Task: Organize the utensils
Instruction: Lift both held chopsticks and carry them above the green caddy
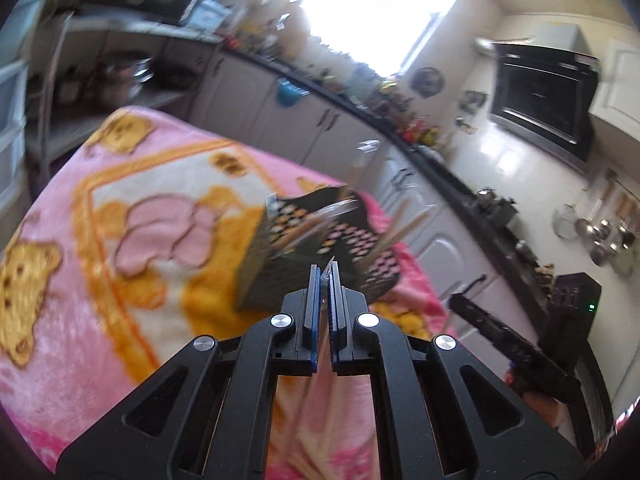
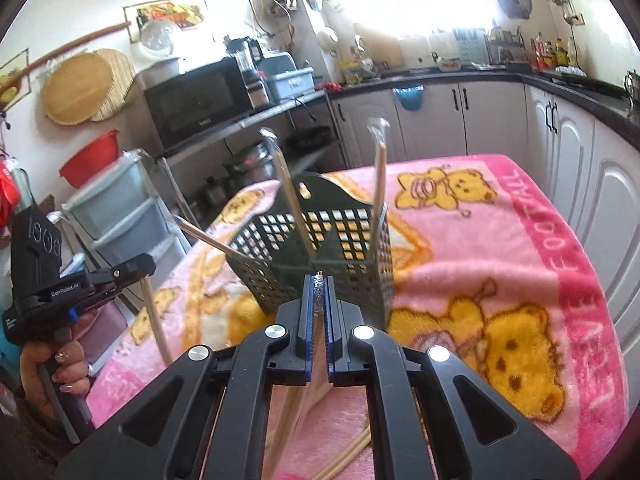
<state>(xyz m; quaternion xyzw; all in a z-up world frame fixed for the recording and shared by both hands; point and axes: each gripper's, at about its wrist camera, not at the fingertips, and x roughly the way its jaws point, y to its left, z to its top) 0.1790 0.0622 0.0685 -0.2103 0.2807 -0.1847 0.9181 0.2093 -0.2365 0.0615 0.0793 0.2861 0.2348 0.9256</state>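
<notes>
Since the chopsticks are thin, stiff wooden sticks in clear plastic sleeves, I judge them very light and rigid along their length but slick at the wrapper, likely to pivot or slide if pinched at one point only.

Left gripper [image 1: 327,270]: jaws clenched on the wrapped upper end of a chopstick [image 1: 320,412], whose shaft hangs down below the pads. From the right wrist view the same left gripper [image 2: 134,268] is seen off the edge of the table, with its stick [image 2: 156,322] dangling beneath it and a hand [image 2: 60,364] on the grip.

Right gripper [image 2: 319,280]: jaws closed on the crinkled wrapper tip of another chopstick [image 2: 294,420]; the shaft hangs down and slightly aslant. More sticks [image 2: 346,454] lie on the pink blanket [image 2: 500,240] below it.

Judgement on hold: an end grip gives a long free lever, so each stick will swing; a hold on bare wood nearer the middle would steady it, but the end grip suits lowering it tip-first.

Container: a dark green lattice basket [image 2: 360,280] stands upright on the blanket, just ahead of both grippers. It appears split by an inner wall. Three wrapped sticks stand in it: one leaning out to the left [image 2: 208,236], one tilted near the middle [image 2: 290,196], one nearly upright at the right corner [image 2: 378,184]. Which compartment each occupies I cannot tell.

The left wrist view is motion-blurred; basket [image 1: 280,276] detail there is unreliable.
</notes>
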